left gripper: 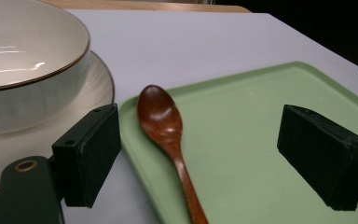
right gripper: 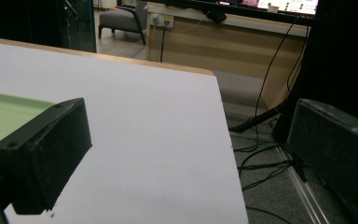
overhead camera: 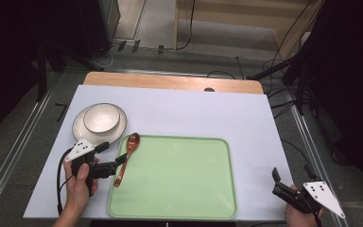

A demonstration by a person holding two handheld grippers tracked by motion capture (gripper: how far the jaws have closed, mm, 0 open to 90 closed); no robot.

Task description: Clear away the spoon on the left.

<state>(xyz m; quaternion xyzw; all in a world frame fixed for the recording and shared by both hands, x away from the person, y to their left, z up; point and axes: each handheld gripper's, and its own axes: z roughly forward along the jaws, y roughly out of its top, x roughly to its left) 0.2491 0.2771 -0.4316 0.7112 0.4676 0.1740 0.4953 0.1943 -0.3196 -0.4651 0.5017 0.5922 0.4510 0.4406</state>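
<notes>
The wooden spoon (overhead camera: 125, 158) is a glossy reddish brown, with an oval bowl and a slim handle. It lies across the left rim of the green tray (overhead camera: 179, 208), its bowl at the far end over the tray's far-left corner, its handle running toward me. Just left and far of it, a cream bowl (overhead camera: 101, 117) with a thin dark rim sits on a matching plate (overhead camera: 82, 130), on the white table cover (overhead camera: 194, 113).

My left gripper (overhead camera: 119, 159) is level and points right, its 2 jaws spread wide on either side of the spoon's handle without touching it. My left hand (overhead camera: 78, 182) wraps its body.

My right gripper (overhead camera: 278, 181) sits at the near right edge of the table, past the tray, jaws wide apart and holding nothing, pointing far and slightly left.
</notes>
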